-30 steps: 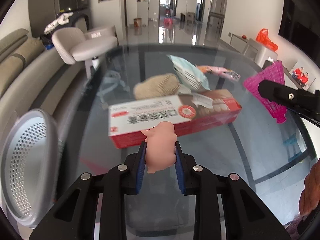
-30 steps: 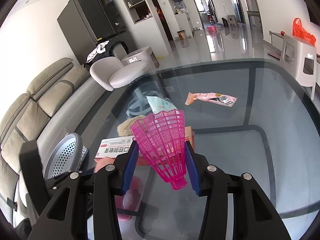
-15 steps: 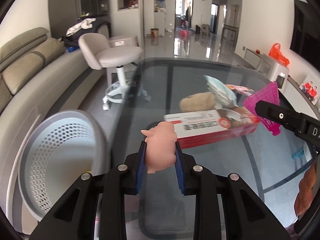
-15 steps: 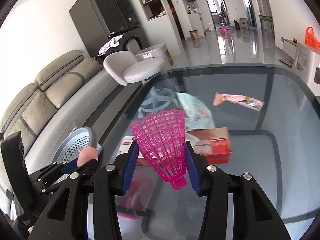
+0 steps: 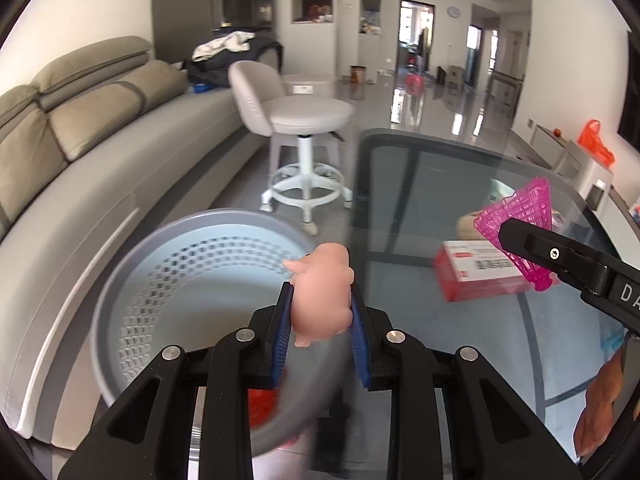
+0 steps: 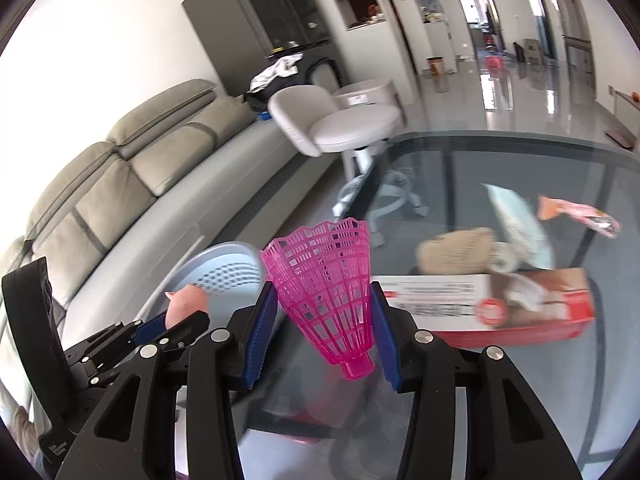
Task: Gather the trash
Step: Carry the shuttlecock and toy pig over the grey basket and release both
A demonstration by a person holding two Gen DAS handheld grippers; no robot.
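Observation:
My left gripper [image 5: 320,316] is shut on a small pink pig toy [image 5: 322,292] and holds it over the open grey perforated waste bin [image 5: 168,280] beside the glass table's left edge. My right gripper [image 6: 322,320] is shut on a pink plastic shuttlecock [image 6: 326,280] above the glass table [image 6: 520,168]. The shuttlecock [image 5: 520,220] also shows at the right of the left wrist view, and the pig [image 6: 186,306] and the bin [image 6: 224,268] show at the left of the right wrist view.
A red and white box [image 6: 500,304], a tan brush-like thing [image 6: 456,250], a pale blue packet [image 6: 520,224] and a pink wrapper [image 6: 580,216] lie on the table. A white stool [image 5: 304,120] stands past the bin, and a grey sofa [image 5: 80,140] runs along the left.
Both grippers have swung left, off the table's middle toward the bin. The pig now hangs over the bin's opening. Both grips are unchanged.

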